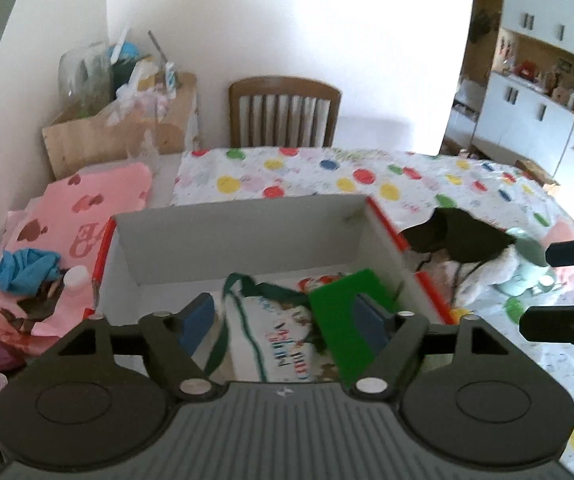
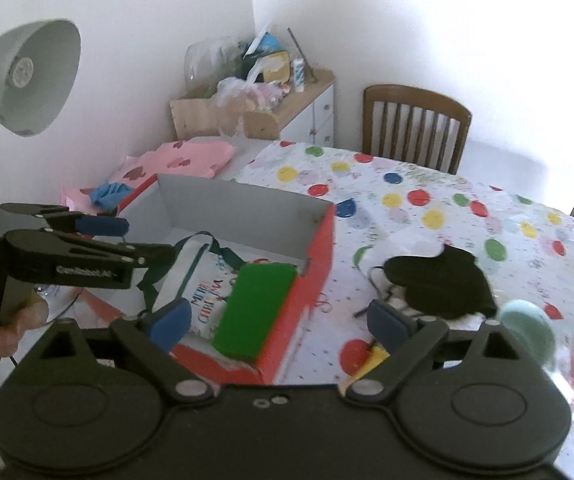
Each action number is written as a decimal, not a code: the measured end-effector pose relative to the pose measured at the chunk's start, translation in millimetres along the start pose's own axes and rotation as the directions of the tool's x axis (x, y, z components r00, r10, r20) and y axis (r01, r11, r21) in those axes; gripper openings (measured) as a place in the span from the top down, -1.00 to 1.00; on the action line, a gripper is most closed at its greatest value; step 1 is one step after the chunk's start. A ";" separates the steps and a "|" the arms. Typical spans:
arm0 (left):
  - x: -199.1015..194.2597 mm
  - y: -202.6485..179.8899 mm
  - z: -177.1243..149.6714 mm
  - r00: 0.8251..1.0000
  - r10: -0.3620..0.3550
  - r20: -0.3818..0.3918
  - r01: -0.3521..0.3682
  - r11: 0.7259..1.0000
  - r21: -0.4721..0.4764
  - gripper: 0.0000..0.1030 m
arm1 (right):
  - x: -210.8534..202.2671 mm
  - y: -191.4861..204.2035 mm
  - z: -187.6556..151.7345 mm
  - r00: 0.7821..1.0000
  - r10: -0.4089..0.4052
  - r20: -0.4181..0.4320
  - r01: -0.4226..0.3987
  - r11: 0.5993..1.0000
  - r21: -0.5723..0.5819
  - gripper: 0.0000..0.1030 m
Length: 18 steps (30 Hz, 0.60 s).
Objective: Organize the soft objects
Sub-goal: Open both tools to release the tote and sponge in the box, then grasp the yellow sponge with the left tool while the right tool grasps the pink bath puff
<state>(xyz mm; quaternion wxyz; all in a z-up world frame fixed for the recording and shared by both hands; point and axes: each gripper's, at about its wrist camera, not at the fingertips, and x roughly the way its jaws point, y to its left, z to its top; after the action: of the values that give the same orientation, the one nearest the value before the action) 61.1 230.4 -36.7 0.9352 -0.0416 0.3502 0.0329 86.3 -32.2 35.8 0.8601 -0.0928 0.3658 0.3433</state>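
While you are holding both grippers over the table, this is what is lying before you:

Surface: a white tablecloth with coloured dots (image 2: 427, 216) is covering the table you are working at.
Box: an open cardboard box with red outer walls and grey inner walls (image 1: 247, 236) is sitting on the cloth near its left edge.
Box contents: a white fabric bag with green straps and printed lettering (image 1: 271, 336) is lying inside, with a flat green rectangular block (image 2: 253, 312) resting on it.
Outside the box: a black soft cloth piece (image 2: 443, 284) is lying on the cloth just right of the box.
Left side: a pink sheet printed with hearts (image 1: 87, 208) is carrying a crumpled blue cloth (image 1: 27, 270).
Room: a brown wooden chair (image 1: 285, 110) is standing against the white wall; white cupboards (image 1: 527, 116) are showing far right.
Left gripper (image 1: 285, 318): you are holding it with the jaws apart, above the box, gripping nothing.
Right gripper (image 2: 279, 322): its jaws are standing wide, empty.
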 end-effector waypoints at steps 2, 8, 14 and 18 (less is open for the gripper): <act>-7.0 -8.6 0.0 1.000 -0.009 0.011 0.009 1.000 -0.002 -0.60 | -11.0 -8.4 -5.2 1.000 -0.010 0.013 0.010 1.000 0.009 -0.87; -19.6 -41.9 -0.6 0.999 -0.038 0.021 0.038 0.999 -0.002 -0.68 | -36.3 -35.3 -24.5 0.999 -0.028 0.028 0.027 0.999 0.042 -0.96; -21.0 -77.4 -4.5 0.995 -0.090 0.036 0.091 0.996 -0.009 -0.97 | -54.6 -67.7 -46.4 0.998 -0.063 0.024 0.061 0.996 0.071 -0.97; -15.5 -104.6 -6.6 0.993 -0.113 0.047 0.113 0.994 0.005 -1.00 | -63.7 -96.2 -58.3 0.996 -0.084 0.019 0.082 0.991 0.105 -0.97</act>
<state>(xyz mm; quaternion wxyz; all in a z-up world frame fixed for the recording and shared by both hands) 54.7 125.1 -25.7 0.9436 -0.0596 0.3252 -0.0193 85.1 -161.3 29.4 0.8816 -0.0589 0.3688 0.2888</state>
